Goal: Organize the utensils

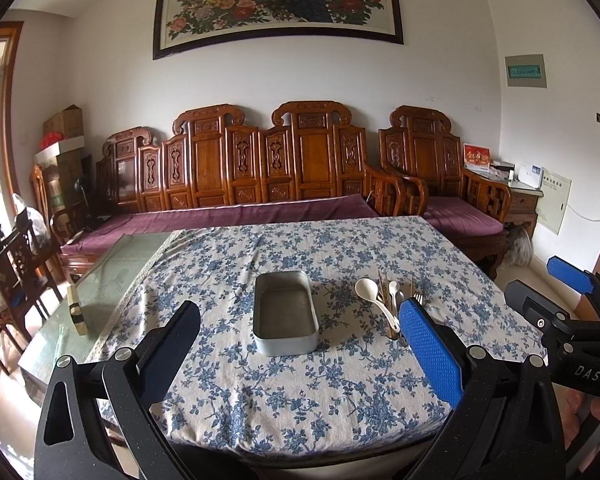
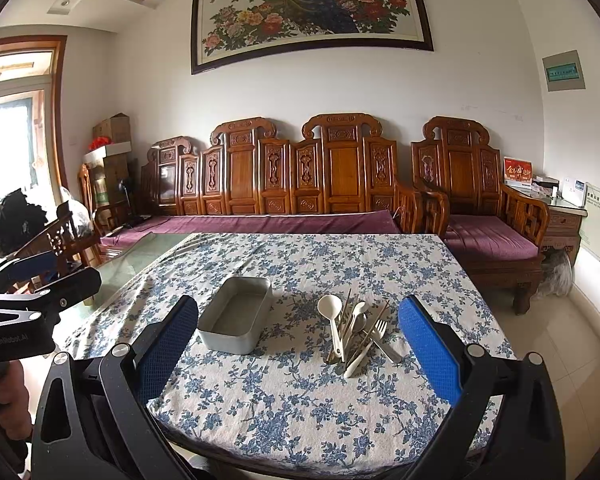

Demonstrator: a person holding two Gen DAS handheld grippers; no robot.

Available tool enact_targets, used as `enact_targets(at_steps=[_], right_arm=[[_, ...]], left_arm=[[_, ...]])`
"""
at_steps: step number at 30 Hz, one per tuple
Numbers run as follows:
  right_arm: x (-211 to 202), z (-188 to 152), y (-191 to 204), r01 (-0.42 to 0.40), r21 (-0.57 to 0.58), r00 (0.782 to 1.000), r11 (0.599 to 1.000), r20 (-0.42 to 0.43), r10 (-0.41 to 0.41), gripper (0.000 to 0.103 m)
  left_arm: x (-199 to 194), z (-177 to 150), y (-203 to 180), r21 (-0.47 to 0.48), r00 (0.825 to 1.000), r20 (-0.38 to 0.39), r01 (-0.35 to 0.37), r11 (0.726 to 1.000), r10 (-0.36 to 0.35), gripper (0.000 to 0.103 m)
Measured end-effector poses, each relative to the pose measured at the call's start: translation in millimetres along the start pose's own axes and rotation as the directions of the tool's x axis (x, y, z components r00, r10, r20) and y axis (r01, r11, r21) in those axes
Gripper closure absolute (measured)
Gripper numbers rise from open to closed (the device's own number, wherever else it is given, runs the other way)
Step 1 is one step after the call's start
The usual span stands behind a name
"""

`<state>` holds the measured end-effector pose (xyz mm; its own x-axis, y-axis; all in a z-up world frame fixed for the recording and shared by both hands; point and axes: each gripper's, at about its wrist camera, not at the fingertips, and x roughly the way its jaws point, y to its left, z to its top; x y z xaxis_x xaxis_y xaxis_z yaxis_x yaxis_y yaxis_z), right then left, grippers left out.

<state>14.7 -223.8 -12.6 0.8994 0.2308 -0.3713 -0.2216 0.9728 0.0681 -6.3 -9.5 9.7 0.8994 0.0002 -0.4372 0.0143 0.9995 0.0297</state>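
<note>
Carved wooden sofa (image 1: 260, 168), peacock painting (image 1: 278, 0), floral tablecloth (image 1: 300, 392).

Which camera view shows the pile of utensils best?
The right wrist view. There the pile of utensils lies unobstructed between the open fingers of the right tool. In the left wrist view the pile is partly hidden behind a blue finger of the left tool.

Each claw (image 1: 300, 336) (image 2: 298, 338) is matte speckled black with blue textured pads (image 1: 430, 354) and silver screws (image 1: 477, 351). White lettering marks the handles, seemingly "DAS" and "GenRobot.AI".
</note>
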Motion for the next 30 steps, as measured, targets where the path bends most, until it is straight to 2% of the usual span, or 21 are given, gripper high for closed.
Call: enact_targets(at_steps=[17,24,28,30], right_arm=[[1,0,2,0.0,0.003,1.0,1.0,-0.005,0.0,0.002],[11,-3,-9,0.01,0.004,1.0,1.0,-0.029,-0.009,0.002],[32,-6,-21,-0.005,0.007,0.998,1.0,-0.065,0.005,0.003],[47,-9,-28,-0.005,-0.005,0.996,1.0,-0.086,0.005,0.007]], left_arm=[[1,1,-2,0.008,1.0,-0.007,0.001,1.0,-0.001,0.006],[30,-5,-2,0.017,0.997,-0.075,0.01,1.0,-0.009,0.006],[55,-8,-1,0.007,0.993,-0.116,0.023,1.0,-0.022,0.006],[70,-10,-2,0.009,0.99,-0.136,0.034,0.999,-0.032,0.006]])
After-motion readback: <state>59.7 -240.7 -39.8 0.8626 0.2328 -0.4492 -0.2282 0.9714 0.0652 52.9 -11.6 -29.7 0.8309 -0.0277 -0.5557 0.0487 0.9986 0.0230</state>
